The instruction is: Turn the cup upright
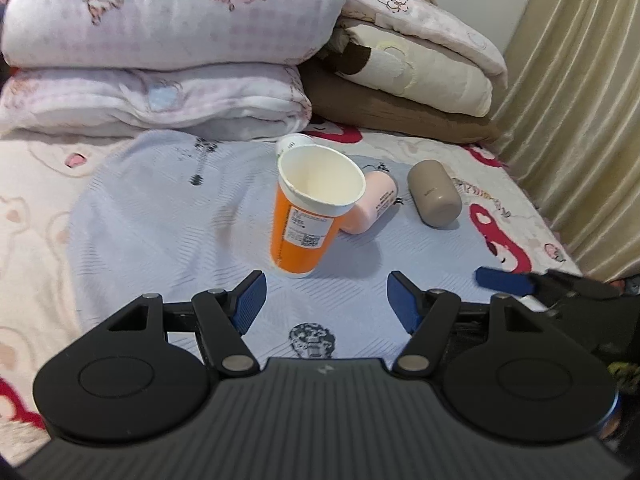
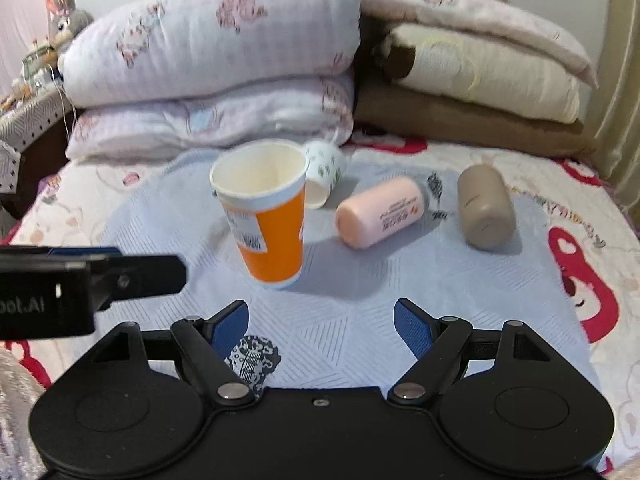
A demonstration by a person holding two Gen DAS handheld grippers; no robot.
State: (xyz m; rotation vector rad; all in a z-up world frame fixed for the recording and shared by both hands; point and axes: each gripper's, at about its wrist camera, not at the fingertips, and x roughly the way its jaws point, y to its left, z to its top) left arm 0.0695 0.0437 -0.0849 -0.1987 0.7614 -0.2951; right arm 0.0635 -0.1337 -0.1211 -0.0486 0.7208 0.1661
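Observation:
An orange paper cup [image 1: 304, 228] with a white rim stands mouth-up, leaning a little, on a light blue cloth [image 1: 160, 232]; it also shows in the right wrist view [image 2: 276, 236]. Behind it a small white flowered cup [image 2: 324, 168] lies on its side. A pink cup [image 2: 380, 212] and a taupe cup [image 2: 486, 208] lie on their sides to the right. My left gripper [image 1: 326, 300] is open and empty, just short of the orange cup. My right gripper [image 2: 320, 326] is open and empty, also just short of it.
Folded pink quilts [image 1: 168, 40] and brown and cream blankets [image 1: 408, 80] are stacked behind the cups. A beige curtain [image 1: 580, 100] hangs at the right. The left gripper's finger [image 2: 132, 276] juts into the right wrist view from the left. A cluttered side table [image 2: 28, 104] stands far left.

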